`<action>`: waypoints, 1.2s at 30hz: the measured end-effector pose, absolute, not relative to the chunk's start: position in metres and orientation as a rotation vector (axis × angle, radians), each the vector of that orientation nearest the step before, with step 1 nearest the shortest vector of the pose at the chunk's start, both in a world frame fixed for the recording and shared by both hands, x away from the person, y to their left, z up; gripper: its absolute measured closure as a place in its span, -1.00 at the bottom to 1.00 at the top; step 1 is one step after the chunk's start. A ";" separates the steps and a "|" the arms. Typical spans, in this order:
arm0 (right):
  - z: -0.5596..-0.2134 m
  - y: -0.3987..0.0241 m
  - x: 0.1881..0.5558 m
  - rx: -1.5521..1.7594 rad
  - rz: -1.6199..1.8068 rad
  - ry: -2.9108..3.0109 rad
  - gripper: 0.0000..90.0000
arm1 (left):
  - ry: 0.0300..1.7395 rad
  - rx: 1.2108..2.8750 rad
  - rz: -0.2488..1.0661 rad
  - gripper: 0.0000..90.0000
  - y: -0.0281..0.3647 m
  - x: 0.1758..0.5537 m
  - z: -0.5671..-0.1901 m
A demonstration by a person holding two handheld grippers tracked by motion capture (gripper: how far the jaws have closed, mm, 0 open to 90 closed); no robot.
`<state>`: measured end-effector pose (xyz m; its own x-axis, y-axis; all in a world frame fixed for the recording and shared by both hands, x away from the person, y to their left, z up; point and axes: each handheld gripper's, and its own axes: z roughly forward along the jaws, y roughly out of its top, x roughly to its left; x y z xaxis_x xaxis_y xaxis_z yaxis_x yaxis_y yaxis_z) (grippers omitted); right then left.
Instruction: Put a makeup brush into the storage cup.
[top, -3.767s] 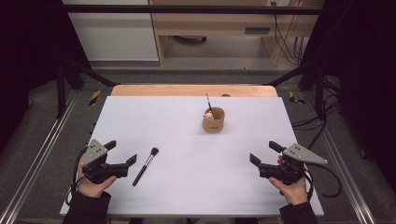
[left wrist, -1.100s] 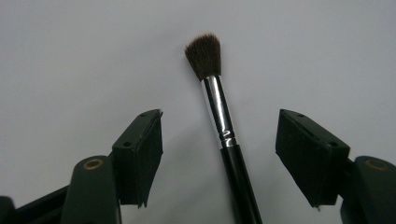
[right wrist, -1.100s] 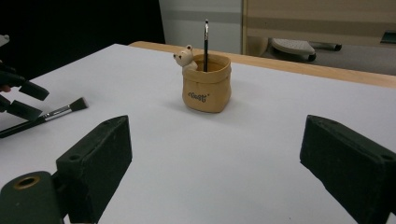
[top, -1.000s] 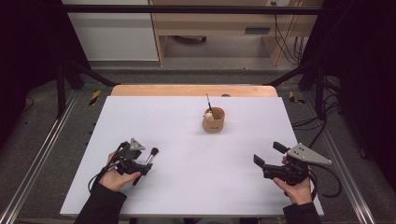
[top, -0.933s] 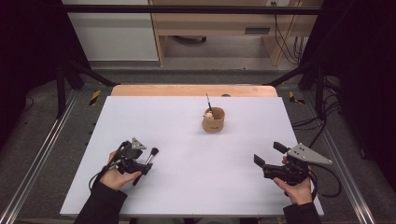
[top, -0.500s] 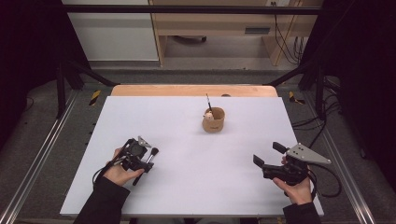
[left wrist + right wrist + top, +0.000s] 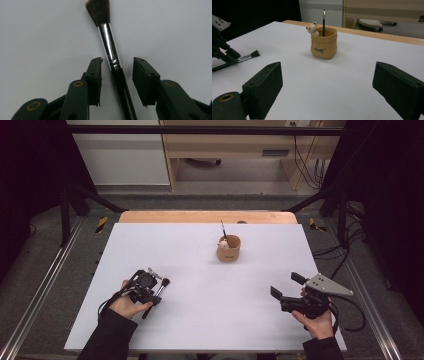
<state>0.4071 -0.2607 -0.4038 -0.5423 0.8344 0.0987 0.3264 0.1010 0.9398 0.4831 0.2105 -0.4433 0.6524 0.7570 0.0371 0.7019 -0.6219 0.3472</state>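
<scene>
A makeup brush with a black handle, silver ferrule and dark bristles lies on the white table top at the front left. My left gripper is tipped down over it. In the left gripper view the brush lies between the jaws; my left gripper has just been closing, with a gap still on each side of the handle. My right gripper rests open at the front right, aimed at a tan pouch-shaped cup holding a thin brush.
The cup, with a small bear figure on its rim, stands right of the table's middle toward the back. A wooden strip borders the far edge. Metal rails run along both sides, and cables lie on the floor at the right.
My left gripper came in from the left front corner onto the brush, tipped down over it, and its jaws narrowed around the handle. The right gripper stayed where it was.
</scene>
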 end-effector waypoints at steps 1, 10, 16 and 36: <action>-0.404 -0.261 0.407 1.131 1.444 1.920 -0.79 | 1.169 2.572 0.255 0.33 0.210 0.483 -0.444; -0.404 -0.260 0.407 1.131 1.443 1.922 -0.78 | 1.205 2.557 0.201 0.50 0.212 0.483 -0.446; -0.404 -0.260 0.407 1.131 1.442 1.924 -0.79 | 1.222 2.553 0.190 0.56 0.212 0.483 -0.446; -0.403 -0.259 0.407 1.131 1.444 1.925 -0.79 | 1.180 2.620 0.174 0.73 0.208 0.485 -0.445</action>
<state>0.4072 -0.2593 -0.4033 -0.5444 0.8329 0.0998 0.3287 0.1023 0.9389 0.4847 0.2082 -0.4451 0.6627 0.7489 0.0016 0.7176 -0.6356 0.2848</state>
